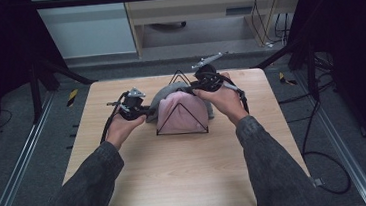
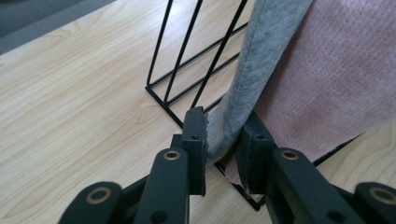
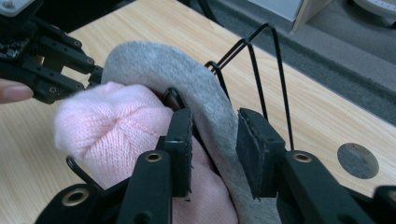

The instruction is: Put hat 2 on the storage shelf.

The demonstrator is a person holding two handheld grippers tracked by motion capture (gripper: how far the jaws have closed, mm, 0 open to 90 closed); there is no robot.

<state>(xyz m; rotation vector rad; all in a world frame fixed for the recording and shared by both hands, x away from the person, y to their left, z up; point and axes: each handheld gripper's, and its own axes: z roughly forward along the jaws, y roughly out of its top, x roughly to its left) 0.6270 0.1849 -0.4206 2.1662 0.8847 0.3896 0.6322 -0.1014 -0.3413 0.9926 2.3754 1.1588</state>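
Note:
A black wire rack (image 1: 182,131) stands at the middle of the far half of the table, with a pink knitted cloth (image 1: 181,110) and a grey cloth (image 1: 163,95) draped over it. My left gripper (image 1: 148,113) is at the rack's left side. Its jaws (image 2: 223,135) stand open astride the grey cloth's edge (image 2: 261,60), low by the rack's base wire. My right gripper (image 1: 194,87) is at the top right of the rack. Its jaws (image 3: 215,135) are open around the grey cloth's fold (image 3: 187,79), with a gap at one pad. The pink cloth (image 3: 116,121) bulges beside it.
The wooden table (image 1: 177,178) has bare room in front of the rack and to both sides. A round grommet hole (image 3: 357,160) sits near its far edge. Black frame posts and cables (image 1: 321,161) stand on the floor around the table.

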